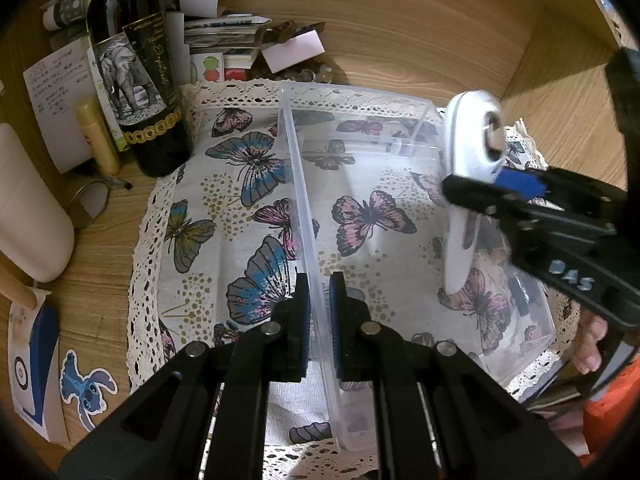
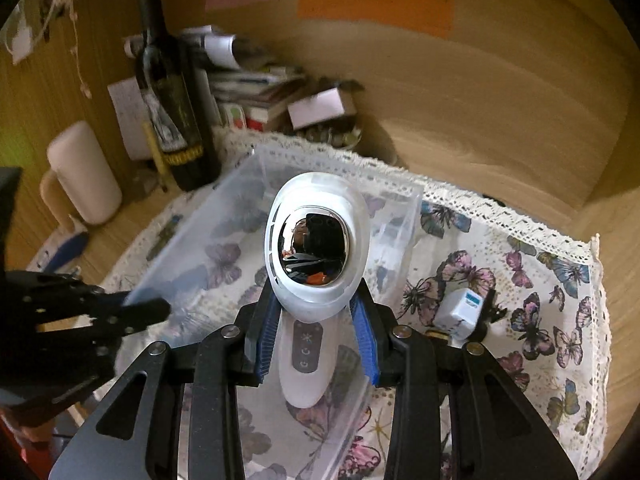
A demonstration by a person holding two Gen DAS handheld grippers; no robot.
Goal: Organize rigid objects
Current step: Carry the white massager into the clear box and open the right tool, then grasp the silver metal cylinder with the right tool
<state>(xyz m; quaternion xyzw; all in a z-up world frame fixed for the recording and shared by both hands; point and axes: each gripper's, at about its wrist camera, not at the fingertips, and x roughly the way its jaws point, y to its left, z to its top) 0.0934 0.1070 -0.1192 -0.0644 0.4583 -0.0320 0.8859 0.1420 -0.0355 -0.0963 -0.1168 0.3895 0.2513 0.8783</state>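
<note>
A clear plastic bin [image 1: 420, 128] stands on a butterfly-print cloth [image 1: 224, 184]. My left gripper [image 1: 319, 316] is shut on the bin's left wall [image 1: 308, 216], one finger on each side. My right gripper [image 2: 318, 320] is shut on a white handheld device [image 2: 316, 240] with a mirrored oval head and a button strip, held over the bin [image 2: 256, 208]. The same device [image 1: 468, 168] and right gripper [image 1: 492, 196] show at the right of the left wrist view. A white plug adapter [image 2: 460, 312] lies on the cloth right of the bin.
A dark wine bottle [image 1: 136, 68], a gold tube [image 1: 98, 136], a white cylinder [image 1: 28, 208] and stacked papers [image 1: 224, 36] stand at the back left on the wooden desk. A wooden wall [image 1: 560, 92] closes the right side. Stickers [image 1: 86, 384] lie at the front left.
</note>
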